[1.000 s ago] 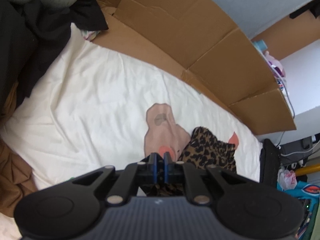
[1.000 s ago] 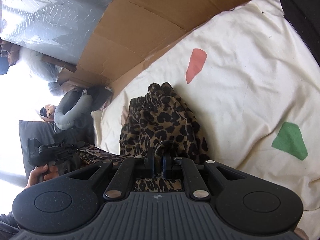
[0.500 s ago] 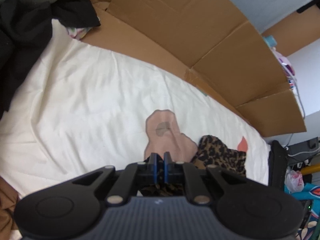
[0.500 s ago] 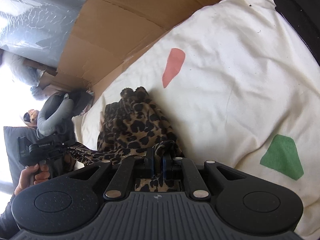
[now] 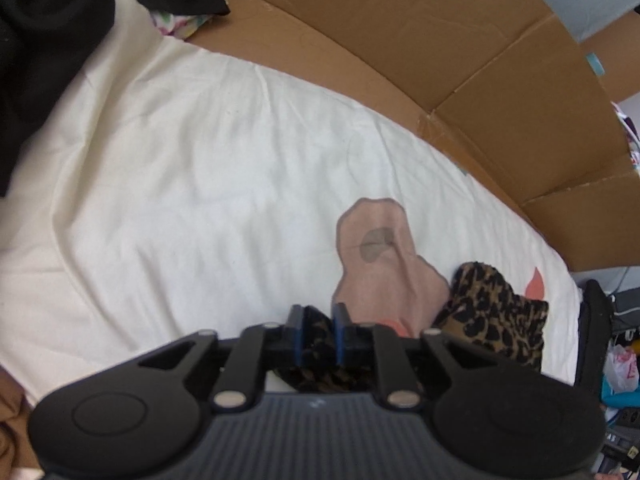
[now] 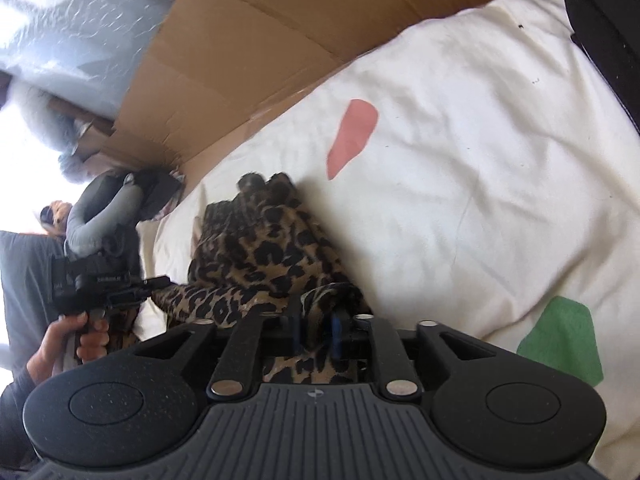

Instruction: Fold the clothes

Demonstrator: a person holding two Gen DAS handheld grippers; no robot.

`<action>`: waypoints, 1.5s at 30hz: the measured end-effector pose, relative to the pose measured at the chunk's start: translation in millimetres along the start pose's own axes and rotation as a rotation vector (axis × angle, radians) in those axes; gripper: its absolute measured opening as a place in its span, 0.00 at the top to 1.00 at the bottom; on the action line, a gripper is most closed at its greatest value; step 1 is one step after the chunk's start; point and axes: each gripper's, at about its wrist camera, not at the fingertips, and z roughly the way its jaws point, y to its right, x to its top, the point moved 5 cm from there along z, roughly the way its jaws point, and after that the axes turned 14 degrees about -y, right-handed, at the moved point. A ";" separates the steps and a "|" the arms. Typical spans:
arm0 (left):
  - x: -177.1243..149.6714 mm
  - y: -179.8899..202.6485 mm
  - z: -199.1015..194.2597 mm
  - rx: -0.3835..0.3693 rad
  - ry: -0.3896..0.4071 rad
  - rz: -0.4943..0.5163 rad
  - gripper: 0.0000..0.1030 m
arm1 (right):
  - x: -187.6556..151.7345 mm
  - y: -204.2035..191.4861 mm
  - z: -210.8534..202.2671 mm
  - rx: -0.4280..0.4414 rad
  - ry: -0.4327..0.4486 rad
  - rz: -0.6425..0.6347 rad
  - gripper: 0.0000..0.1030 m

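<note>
My two tongs letting go of the spotty cloth on the bed

My left black tongs point(image 5: 316, 330) have just been opening, and a bit of the brown-and-black leopard-spotted cloth point(image 5: 496, 320) sits loose in the gap between the blue pads point(image 5: 298, 334). My right black tongs point(image 6: 316, 330) have just been opening too, with a fold of the same cloth lying between them, not squeezed. The rest of the cloth is bunched up just past my right tongs, on the cream bed sheet point(image 6: 460, 160) with its pink, red and green patches. Far beyond both tongs stands the flat brown cardboard point(image 5: 460, 48). Off to the left of my right tongs, a hand point(image 6: 64, 340) holds the left ones.
</note>
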 end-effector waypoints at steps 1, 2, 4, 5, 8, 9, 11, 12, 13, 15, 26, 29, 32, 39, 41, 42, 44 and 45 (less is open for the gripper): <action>-2.7 0.9 -3.7 -0.004 0.007 0.002 0.68 | -2.1 -1.3 -3.3 -0.005 0.009 -0.005 0.64; -5.4 1.8 -7.5 -0.008 0.014 0.004 0.60 | -4.1 -2.5 -6.6 -0.009 0.017 -0.011 0.59; -11.6 3.2 -12.6 -0.007 0.018 0.010 0.57 | -8.2 -5.0 -13.2 -0.019 0.035 -0.021 0.57; -14.6 3.5 -14.2 -0.004 0.018 0.012 0.57 | -10.1 -5.9 -16.1 -0.027 0.044 -0.027 0.57; -23.1 4.2 -17.1 0.002 0.016 0.020 0.56 | -16.3 -8.8 -21.4 -0.042 0.052 -0.050 0.57; -25.1 5.2 -18.1 0.004 0.019 0.025 0.56 | -18.3 -9.6 -22.4 -0.046 0.052 -0.057 0.57; -28.3 7.9 -19.8 0.010 0.027 0.037 0.55 | -21.6 -9.5 -21.5 -0.062 0.049 -0.059 0.57; -29.7 8.9 -19.3 0.013 0.027 0.042 0.54 | -23.0 -9.1 -20.4 -0.069 0.048 -0.060 0.57; -31.0 9.6 -18.0 0.014 0.024 0.046 0.54 | -24.3 -8.6 -19.3 -0.076 0.046 -0.060 0.57; -32.2 8.9 -12.1 0.020 0.014 0.043 0.54 | -25.5 -7.5 -17.7 -0.091 0.050 -0.059 0.57; -22.3 7.7 10.7 0.086 0.012 0.081 0.55 | -8.2 -2.8 -10.8 -0.181 0.081 -0.101 0.58; -15.7 9.3 14.8 0.088 0.013 0.090 0.55 | -0.4 -2.7 -6.1 -0.198 0.076 -0.120 0.58; -9.0 11.6 19.7 0.100 0.016 0.101 0.55 | 6.1 -0.6 0.3 -0.212 0.063 -0.124 0.66; 2.8 16.4 25.5 0.101 0.028 0.121 0.55 | 13.3 -11.4 -12.0 -0.211 0.100 -0.160 0.98; 4.5 15.8 26.3 0.094 0.032 0.117 0.55 | 15.8 -16.9 -20.8 -0.198 0.137 -0.155 0.98; 4.7 15.7 26.6 0.094 0.033 0.117 0.55 | 17.3 -17.5 -24.1 -0.191 0.154 -0.141 0.98; 4.7 15.9 27.2 0.096 0.033 0.123 0.55 | 19.8 -17.4 -24.6 -0.213 0.167 -0.135 0.98; 4.6 16.0 27.5 0.097 0.033 0.126 0.55 | 21.0 -15.2 -20.8 -0.228 0.159 -0.136 0.98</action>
